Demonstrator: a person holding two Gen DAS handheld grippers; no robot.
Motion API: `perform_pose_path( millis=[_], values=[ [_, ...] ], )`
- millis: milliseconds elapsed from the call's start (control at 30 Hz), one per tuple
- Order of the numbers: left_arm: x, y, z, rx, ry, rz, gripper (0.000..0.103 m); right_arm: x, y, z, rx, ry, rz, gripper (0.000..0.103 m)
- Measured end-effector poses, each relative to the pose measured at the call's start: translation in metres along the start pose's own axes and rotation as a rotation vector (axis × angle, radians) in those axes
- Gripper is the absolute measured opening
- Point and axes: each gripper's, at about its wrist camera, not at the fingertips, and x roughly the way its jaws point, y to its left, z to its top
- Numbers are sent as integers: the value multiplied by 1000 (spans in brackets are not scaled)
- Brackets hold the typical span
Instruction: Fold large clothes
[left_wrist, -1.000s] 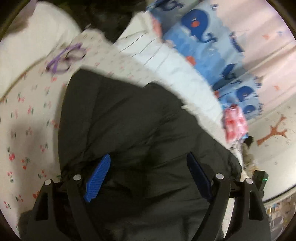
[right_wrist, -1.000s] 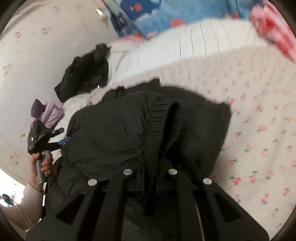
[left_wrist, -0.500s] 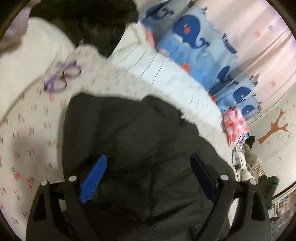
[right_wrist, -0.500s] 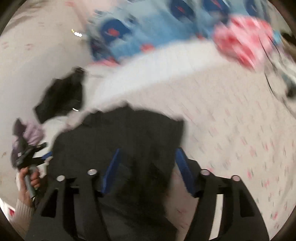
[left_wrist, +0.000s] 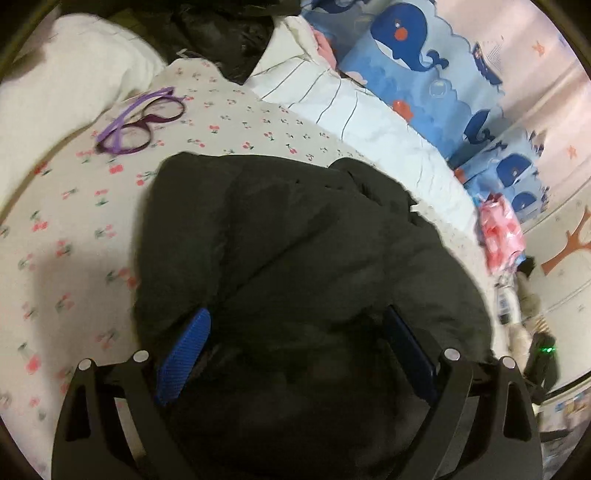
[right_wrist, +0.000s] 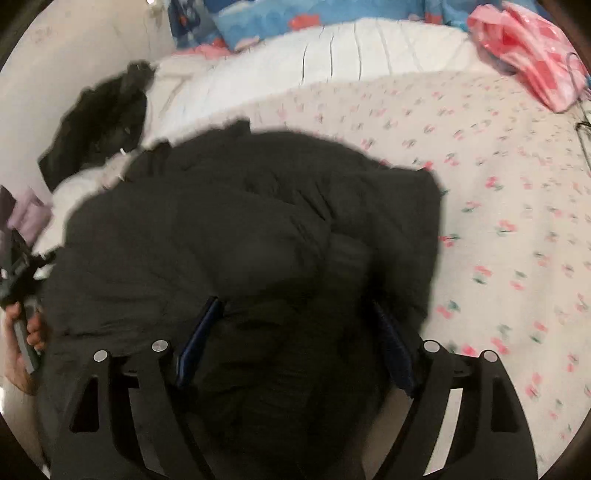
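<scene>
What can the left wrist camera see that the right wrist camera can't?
Only the left wrist view shows the purple glasses lying on the cherry-print sheet, and whale curtains. Only the right wrist view shows the person's hand gripping the other tool's handle. Both show the black puffy jacket folded on the bed, the white striped pillow, the pink bag, and open blue-padded jaws over the jacket.

black padded jacket (left_wrist: 303, 258): near end hidden behind the gripper frames, cut off by the bottom edge
cherry-print bedsheet (right_wrist: 498, 206): blurred in the right wrist view
left hand (right_wrist: 26, 332): cut off by the left edge
</scene>
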Motion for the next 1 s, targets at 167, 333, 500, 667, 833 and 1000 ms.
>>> perform_pose_path(
  millis=[167,333,500,667,833,1000],
  values=[
    [-93,35,-15,-26,-52,-2,92,-77,-6,-43,43,-38,77,88],
    [-138,77,-71,-35,114,29,95,-107,-47,-129,228,94,197,89],
    [-157,99,-135,-92,254,-24,95,-132,-54,-198,306,167,384,89],
    [-170,91,-171,-80,302,-102,95,-144,-34,-232,274,325,543,90],
    [-172,80,-196,-52,378,-96,95,-139,8,-252,170,506,615,92],
    [-175,70,-217,-30,424,-63,95,-142,32,-253,99,523,534,95]
  ],
)
